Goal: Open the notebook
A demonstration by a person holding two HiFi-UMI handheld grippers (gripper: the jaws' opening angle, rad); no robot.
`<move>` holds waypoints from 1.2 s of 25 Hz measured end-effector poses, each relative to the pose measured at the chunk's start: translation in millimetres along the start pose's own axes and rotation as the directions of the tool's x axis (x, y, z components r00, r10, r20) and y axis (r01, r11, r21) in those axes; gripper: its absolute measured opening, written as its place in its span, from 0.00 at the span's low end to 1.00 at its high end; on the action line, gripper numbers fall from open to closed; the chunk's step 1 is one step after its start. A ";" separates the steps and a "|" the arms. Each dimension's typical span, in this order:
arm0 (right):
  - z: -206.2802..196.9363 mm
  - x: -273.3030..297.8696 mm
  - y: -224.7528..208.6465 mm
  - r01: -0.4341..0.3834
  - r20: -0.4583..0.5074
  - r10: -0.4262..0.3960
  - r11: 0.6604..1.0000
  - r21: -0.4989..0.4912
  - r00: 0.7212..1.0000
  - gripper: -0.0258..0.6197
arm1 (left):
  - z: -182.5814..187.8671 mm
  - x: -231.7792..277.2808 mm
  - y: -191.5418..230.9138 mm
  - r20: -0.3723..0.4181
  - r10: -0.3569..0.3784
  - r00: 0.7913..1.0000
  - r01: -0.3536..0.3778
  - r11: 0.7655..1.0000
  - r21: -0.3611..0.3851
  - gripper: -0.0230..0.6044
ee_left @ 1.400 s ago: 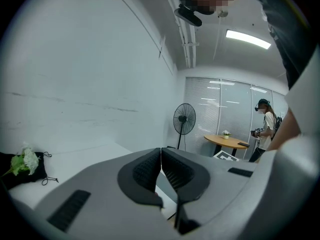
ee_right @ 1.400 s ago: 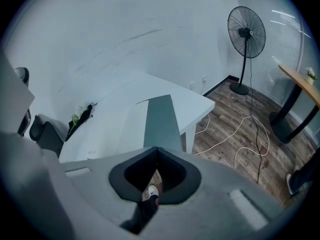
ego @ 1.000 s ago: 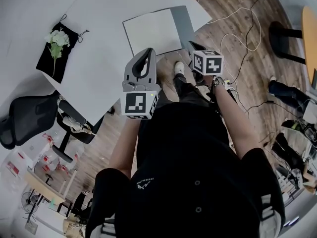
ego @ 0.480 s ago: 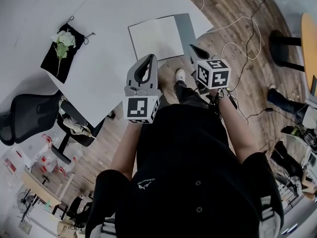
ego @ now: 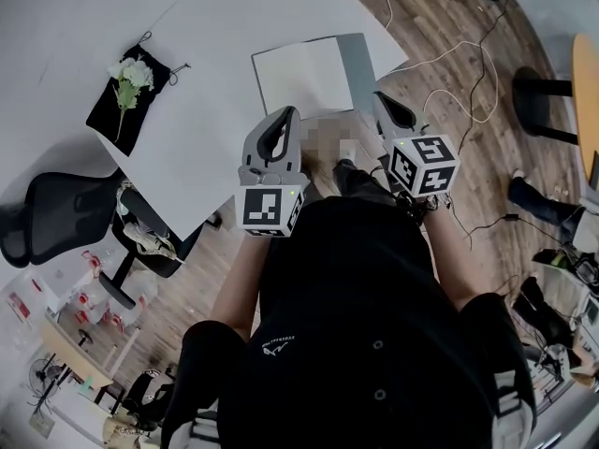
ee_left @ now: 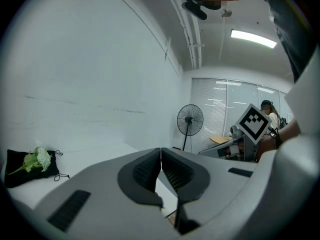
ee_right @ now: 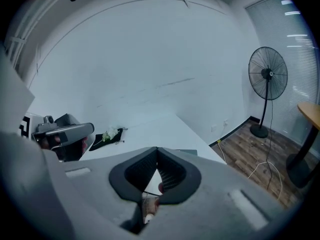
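The notebook (ego: 301,75) lies on the white table (ego: 215,26) near its front corner, with a white page facing up and a grey cover (ego: 357,56) spread to its right. My left gripper (ego: 286,112) hovers just short of the notebook's near edge, shut, with nothing between its jaws. My right gripper (ego: 382,97) is held to the right of the notebook, off the table's corner, also shut and empty. In the left gripper view the left gripper (ee_left: 161,151) has its pads pressed together. The right gripper view shows the right gripper (ee_right: 157,152) likewise, with the grey cover's corner (ee_right: 187,152) beyond it.
A black pouch with a white flower (ego: 131,87) lies at the table's left side, also visible as the pouch (ee_right: 107,135). A black office chair (ego: 56,218) stands below the table's left edge. Cables (ego: 449,73) trail over the wooden floor, and a standing fan (ee_right: 267,79) is at the right.
My right gripper has risen toward the camera, its marker cube larger and lower right in the head view. The left gripper has stayed about where it was. Both stay shut.
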State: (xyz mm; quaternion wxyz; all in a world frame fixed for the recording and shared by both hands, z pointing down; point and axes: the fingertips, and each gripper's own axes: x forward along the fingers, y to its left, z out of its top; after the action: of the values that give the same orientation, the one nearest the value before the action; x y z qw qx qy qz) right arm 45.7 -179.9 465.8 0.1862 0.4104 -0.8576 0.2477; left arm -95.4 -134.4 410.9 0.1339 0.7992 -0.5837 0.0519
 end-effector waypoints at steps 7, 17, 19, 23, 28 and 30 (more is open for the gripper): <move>16.8 -22.1 2.6 0.004 0.077 -0.004 1.000 0.000 0.997 0.05 | 3.5 -4.6 -2.2 0.007 0.009 1.000 -0.009 1.000 0.006 0.05; 39.1 -48.4 6.5 0.018 0.147 -0.009 0.998 -0.058 0.989 0.05 | 14.6 -11.8 -1.2 0.033 0.055 0.998 -0.055 0.998 0.006 0.05; 43.5 -52.3 6.1 0.021 0.163 -0.010 0.998 -0.064 0.987 0.05 | 16.6 -13.6 0.2 0.041 0.068 0.997 -0.068 0.998 0.006 0.05; 56.7 -62.4 6.2 0.007 0.201 0.006 0.998 -0.063 0.980 0.05 | 25.7 -17.8 1.4 0.064 0.092 0.994 -0.092 0.996 0.004 0.05; 78.5 -72.1 8.2 -0.027 0.243 0.044 0.997 -0.076 0.969 0.05 | 43.5 -21.0 -0.1 0.097 0.110 0.989 -0.110 0.994 -0.002 0.05; 89.0 -76.0 10.5 -0.038 0.261 0.062 0.995 -0.095 0.963 0.05 | 55.5 -23.5 -2.3 0.120 0.114 0.986 -0.114 0.993 0.000 0.05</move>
State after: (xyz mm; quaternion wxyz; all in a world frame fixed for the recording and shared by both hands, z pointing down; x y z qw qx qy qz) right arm 72.2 -179.2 351.4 0.0823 0.4091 -0.8951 0.1572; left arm -104.7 -127.3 351.7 0.0927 0.7667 -0.6352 0.0137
